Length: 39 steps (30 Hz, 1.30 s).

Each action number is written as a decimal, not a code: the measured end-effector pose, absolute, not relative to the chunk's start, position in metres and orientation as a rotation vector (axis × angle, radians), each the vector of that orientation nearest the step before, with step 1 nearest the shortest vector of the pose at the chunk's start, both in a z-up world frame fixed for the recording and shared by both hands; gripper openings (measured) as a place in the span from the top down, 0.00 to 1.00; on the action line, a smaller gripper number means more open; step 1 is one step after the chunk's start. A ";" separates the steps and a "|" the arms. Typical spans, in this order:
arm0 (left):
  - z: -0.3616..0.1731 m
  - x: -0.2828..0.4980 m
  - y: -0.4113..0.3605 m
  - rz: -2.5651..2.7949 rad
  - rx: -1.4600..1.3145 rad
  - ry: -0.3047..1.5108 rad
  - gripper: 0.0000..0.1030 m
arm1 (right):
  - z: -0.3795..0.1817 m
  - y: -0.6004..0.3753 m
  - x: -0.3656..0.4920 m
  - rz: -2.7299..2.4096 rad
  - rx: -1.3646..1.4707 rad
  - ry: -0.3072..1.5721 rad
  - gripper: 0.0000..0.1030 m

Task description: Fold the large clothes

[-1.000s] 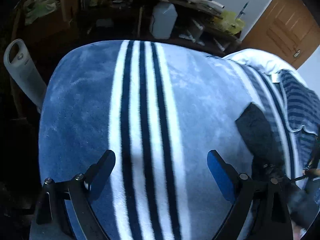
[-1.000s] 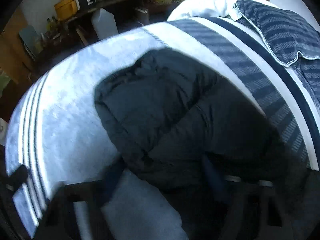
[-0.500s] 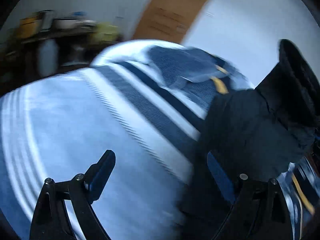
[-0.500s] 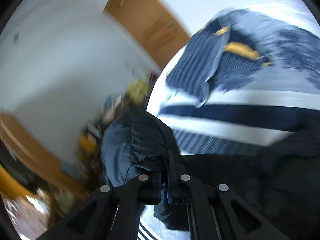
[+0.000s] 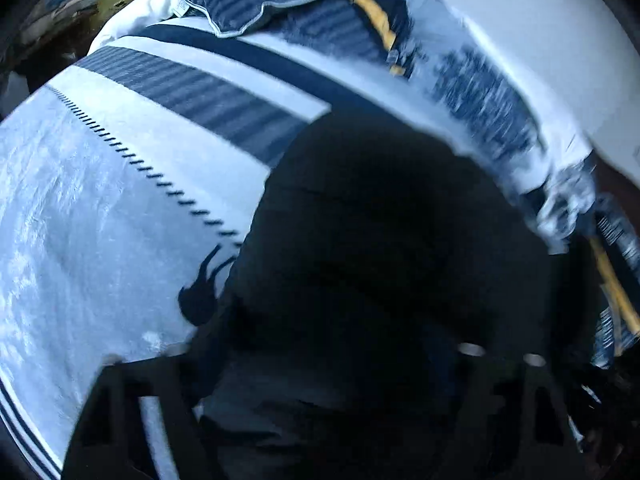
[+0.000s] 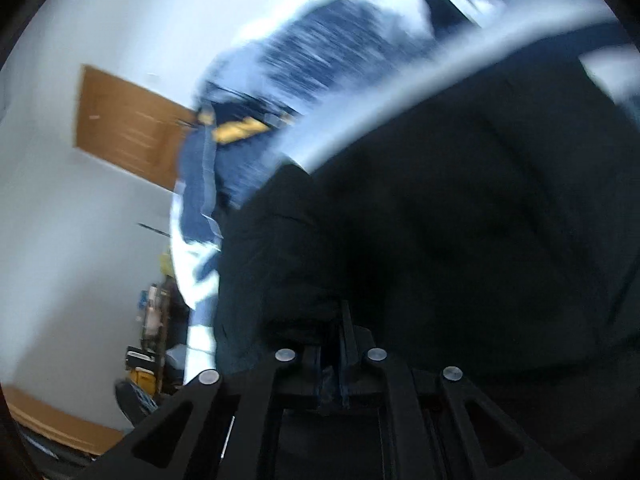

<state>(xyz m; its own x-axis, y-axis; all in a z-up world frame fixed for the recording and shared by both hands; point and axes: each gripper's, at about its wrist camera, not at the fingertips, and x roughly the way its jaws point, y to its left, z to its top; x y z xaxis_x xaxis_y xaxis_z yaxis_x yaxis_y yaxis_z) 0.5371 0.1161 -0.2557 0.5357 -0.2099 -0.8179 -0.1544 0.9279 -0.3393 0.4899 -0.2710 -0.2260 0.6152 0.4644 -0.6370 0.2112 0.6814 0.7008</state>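
Observation:
A large black padded jacket [image 5: 380, 240] lies on the blue striped blanket [image 5: 100, 200] of a bed. It fills the lower right of the left wrist view and covers my left gripper [image 5: 320, 364], whose arms stand wide apart; the fingertips are hidden in the dark cloth. In the right wrist view my right gripper [image 6: 334, 344] is shut on a fold of the jacket [image 6: 460, 220], which hangs across the right of the frame.
A dark blue striped garment with yellow trim [image 5: 320, 4] lies at the far end of the bed. A brown door [image 6: 128, 128] and white wall are behind. Cluttered shelves [image 6: 152, 320] stand past the bed's edge.
My left gripper has swung right from bare blanket onto the jacket, which now covers its fingers. My right gripper has closed on the jacket and lifted and turned with it.

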 end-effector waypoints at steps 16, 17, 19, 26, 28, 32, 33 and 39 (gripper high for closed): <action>-0.243 0.531 0.107 -0.047 -0.274 0.920 0.92 | -0.192 -0.148 0.442 -0.024 -0.151 0.847 0.22; -0.242 0.533 0.106 -0.047 -0.268 0.917 0.93 | -0.200 -0.143 0.450 -0.053 -0.220 0.862 0.22; -0.241 0.533 0.107 -0.044 -0.264 0.915 0.94 | -0.213 -0.154 0.462 -0.143 -0.263 0.876 0.22; -0.234 0.530 0.113 -0.048 -0.305 0.881 0.96 | -0.195 -0.254 0.470 -0.125 0.217 0.922 0.84; -0.221 0.524 0.119 -0.059 -0.347 0.820 0.96 | -0.173 -0.279 0.462 -0.087 0.329 0.845 0.92; -0.212 0.519 0.116 -0.057 -0.318 0.763 0.95 | -0.131 -0.312 0.450 0.037 0.494 0.695 0.94; -0.215 0.521 0.112 -0.065 -0.307 0.778 0.95 | -0.132 -0.316 0.454 0.054 0.526 0.690 0.94; -0.224 0.523 0.103 -0.073 -0.303 0.848 0.85 | -0.207 -0.326 0.503 -0.063 0.448 0.900 0.94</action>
<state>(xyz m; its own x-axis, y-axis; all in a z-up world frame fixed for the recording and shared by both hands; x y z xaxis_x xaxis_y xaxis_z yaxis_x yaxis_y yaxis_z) 0.5232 0.1035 -0.2242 0.6617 -0.1834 -0.7270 -0.0565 0.9547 -0.2922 0.5030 -0.3256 -0.2069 0.6260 0.1326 -0.7685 0.2380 0.9059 0.3502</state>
